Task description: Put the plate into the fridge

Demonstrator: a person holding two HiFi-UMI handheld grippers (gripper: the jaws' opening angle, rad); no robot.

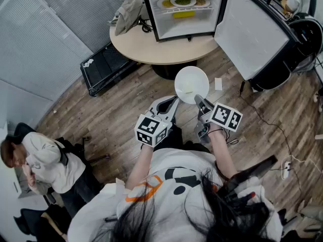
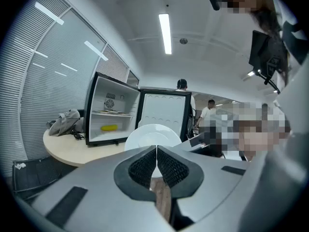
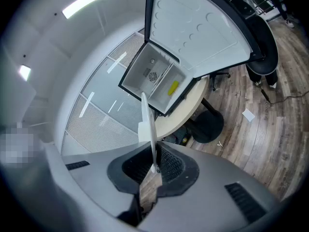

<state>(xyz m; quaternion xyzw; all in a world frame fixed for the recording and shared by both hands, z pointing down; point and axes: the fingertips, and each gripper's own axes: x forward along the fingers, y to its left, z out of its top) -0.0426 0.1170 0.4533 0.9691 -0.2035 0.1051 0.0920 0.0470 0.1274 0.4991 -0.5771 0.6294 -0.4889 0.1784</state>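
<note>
We found the right gripper jaws clenched on the thin rim of the round, smooth white plate, held above the wood-plank floor. The left gripper jaws were pressed together, empty. At twelve o'clock the boxy fridge stood open on the rounded beige surface.

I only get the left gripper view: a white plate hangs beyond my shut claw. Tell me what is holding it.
Observer: The right claw is shut on the plate, pinching its rim edge-on.
Operator: Now report the fridge's upper shelf.
Observer: In the head view the fridge shelf already carries dishes of food.
Operator: Check the floor ahead.
Observer: A small white paper lies on the wood floor beside the table.
</note>
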